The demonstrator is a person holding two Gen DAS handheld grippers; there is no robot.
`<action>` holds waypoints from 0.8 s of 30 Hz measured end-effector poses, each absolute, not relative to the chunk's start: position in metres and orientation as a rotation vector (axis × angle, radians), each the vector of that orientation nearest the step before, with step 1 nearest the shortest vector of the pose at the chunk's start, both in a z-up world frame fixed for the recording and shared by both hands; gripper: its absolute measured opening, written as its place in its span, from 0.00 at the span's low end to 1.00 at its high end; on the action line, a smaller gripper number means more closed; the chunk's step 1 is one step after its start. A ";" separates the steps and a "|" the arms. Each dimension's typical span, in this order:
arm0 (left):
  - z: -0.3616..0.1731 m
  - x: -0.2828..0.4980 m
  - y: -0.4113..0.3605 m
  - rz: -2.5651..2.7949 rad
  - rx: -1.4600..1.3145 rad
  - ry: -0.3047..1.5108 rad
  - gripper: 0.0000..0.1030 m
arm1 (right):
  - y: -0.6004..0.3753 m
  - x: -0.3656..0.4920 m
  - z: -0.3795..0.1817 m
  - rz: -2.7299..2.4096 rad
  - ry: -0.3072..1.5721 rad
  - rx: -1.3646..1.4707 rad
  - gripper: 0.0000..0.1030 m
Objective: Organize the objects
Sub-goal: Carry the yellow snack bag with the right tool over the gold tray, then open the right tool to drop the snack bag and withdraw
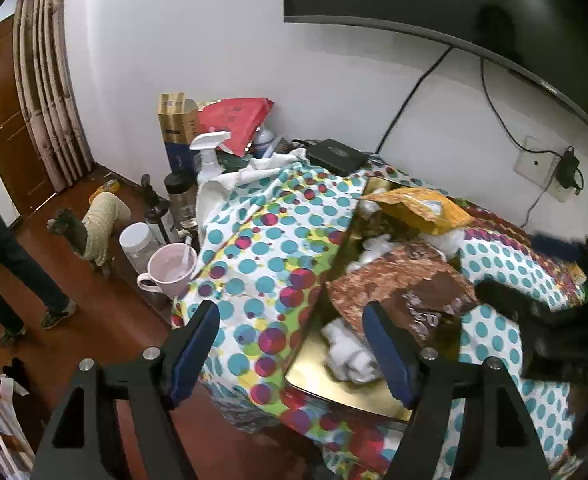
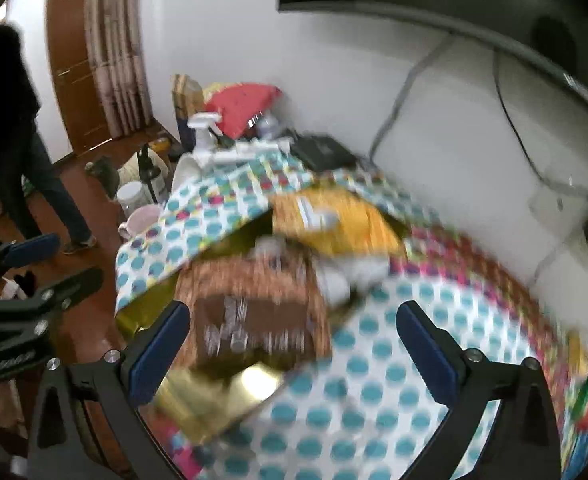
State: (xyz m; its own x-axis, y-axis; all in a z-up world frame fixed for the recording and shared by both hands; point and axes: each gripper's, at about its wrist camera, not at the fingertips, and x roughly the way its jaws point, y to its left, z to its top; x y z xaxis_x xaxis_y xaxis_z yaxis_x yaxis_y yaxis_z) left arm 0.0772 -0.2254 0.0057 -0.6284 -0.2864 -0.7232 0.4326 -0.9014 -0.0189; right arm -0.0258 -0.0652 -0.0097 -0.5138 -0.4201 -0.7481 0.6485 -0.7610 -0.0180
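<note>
While both our tools hang with fingers spread apart and empty, the left tool (image 1: 290, 344) and right tool (image 2: 292, 354) hover over a gold tray (image 1: 334, 386). Inside that tray lies a crinkled brown snack bag (image 1: 406, 288), with a yellow bag (image 1: 414, 206) behind it and white crumpled tissue (image 1: 348, 354) in front.

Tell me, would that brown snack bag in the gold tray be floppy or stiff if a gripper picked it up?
Probably floppy: the brown snack bag looks creased and crumpled, so it would likely sag and crinkle. It seems light for its size, lying loosely on wadded white tissues. Its glossy film might slip between the pads.
</note>
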 end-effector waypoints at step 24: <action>0.013 0.066 -0.171 -2.471 1.191 0.194 0.74 | -0.028 0.026 -0.012 -2.208 0.296 1.330 1.00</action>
